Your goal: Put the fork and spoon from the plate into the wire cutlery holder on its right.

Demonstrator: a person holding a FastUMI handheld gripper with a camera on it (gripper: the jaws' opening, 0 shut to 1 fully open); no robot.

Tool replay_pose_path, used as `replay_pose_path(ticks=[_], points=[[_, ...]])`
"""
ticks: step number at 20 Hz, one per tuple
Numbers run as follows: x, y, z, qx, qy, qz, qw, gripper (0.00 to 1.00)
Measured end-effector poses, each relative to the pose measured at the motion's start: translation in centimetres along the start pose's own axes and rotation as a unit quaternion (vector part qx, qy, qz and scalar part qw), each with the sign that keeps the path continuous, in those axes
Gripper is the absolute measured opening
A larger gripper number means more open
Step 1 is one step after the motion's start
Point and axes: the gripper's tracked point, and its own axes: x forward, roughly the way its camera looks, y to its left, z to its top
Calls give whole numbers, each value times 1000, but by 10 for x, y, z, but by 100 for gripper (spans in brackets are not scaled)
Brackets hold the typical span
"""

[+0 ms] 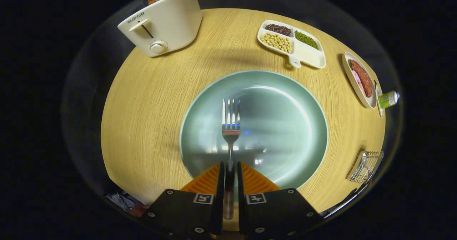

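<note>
Far left on the round wooden tabletop [150,100]: a cream toaster [162,22] with bread slices in its slots, no part of the job. Centre: the pale green plate [285,125], bare apart from the fork [231,125], whose tines point away from the tool [230,168]. The tool's two fingers are closed on the fork's handle, pinching it from either side, with the handle running back between them; whether the fork is lifted or lies on the plate, I cannot tell. No spoon on the plate. Beyond the plate, right of centre: a white divided dish [307,54] of beans and lentils, then a small oval dish [360,79] of meat and a green-labelled bottle [388,99]. Far right, near the tabletop's edge: the wire cutlery holder [365,166], with what looks like a spoon [362,163] already inside. Judgement: spoon half likely done; fork gripped, its carry rightward and drop into the holder remain.
</note>
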Motion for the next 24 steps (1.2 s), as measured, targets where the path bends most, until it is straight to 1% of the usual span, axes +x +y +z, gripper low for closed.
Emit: replay_pose_path(ticks=[1, 3, 5, 8, 11, 14, 17, 18, 24], points=[[0, -2, 1, -2, -4, 0, 1000, 13], [-3, 1, 4, 8, -16, 14, 1000, 9], [-8, 2, 6, 25, -29, 31, 999, 7], [-25, -5, 9, 32, -59, 44, 997, 6], [-52, -28, 8, 65, -90, 46, 993, 6], [-73, -51, 2, 83, -112, 50, 989, 6], [-92, -86, -19, 108, -130, 39, 985, 6], [-92, -89, -24, 119, -134, 35, 983, 6], [-122, -174, -68, 175, -157, 8, 972, 6]])
